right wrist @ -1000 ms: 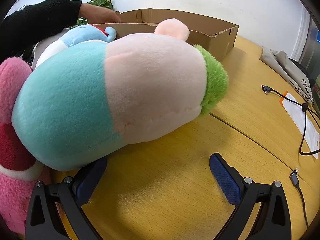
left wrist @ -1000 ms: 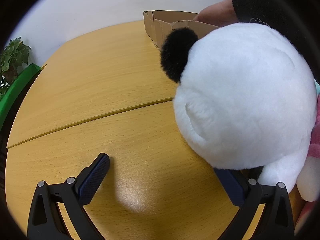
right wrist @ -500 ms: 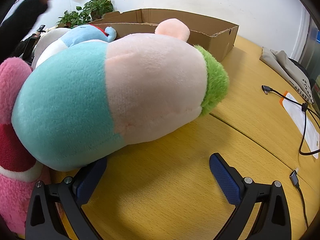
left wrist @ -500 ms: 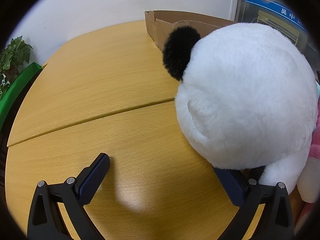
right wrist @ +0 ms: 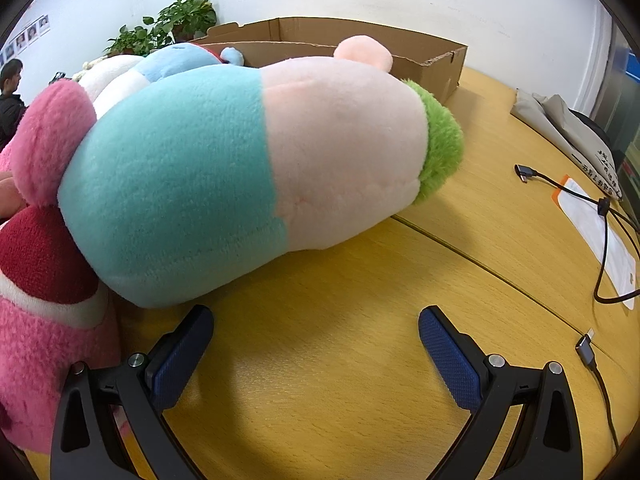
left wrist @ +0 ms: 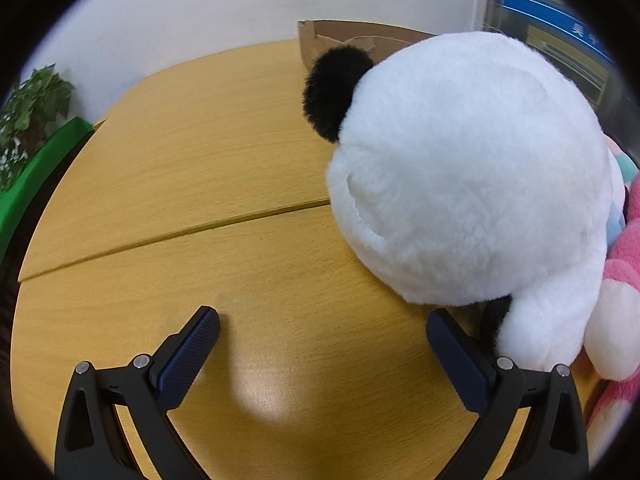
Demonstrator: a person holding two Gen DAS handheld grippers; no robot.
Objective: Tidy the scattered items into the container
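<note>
A white panda plush (left wrist: 472, 176) with a black ear lies on the wooden table (left wrist: 192, 160), just ahead and right of my open, empty left gripper (left wrist: 320, 320). A teal, pink and green plush (right wrist: 248, 168) lies ahead of my open, empty right gripper (right wrist: 316, 320). A pink and red plush (right wrist: 36, 280) sits at its left, also in the left wrist view (left wrist: 624, 264). A blue plush (right wrist: 180, 60) lies behind. The open cardboard box (right wrist: 360, 44) stands at the back, also in the left wrist view (left wrist: 332, 36).
Black cables (right wrist: 600, 216), a white paper (right wrist: 600, 232) and a grey cloth bag (right wrist: 568, 128) lie at the table's right. Potted plants (right wrist: 176, 24) stand behind the box. A green planter (left wrist: 32, 168) sits left of the table. A person (right wrist: 10, 92) stands far left.
The person's black-sleeved arm that reached over the box has withdrawn out of view. Both grippers and the plush toys have stayed in place.
</note>
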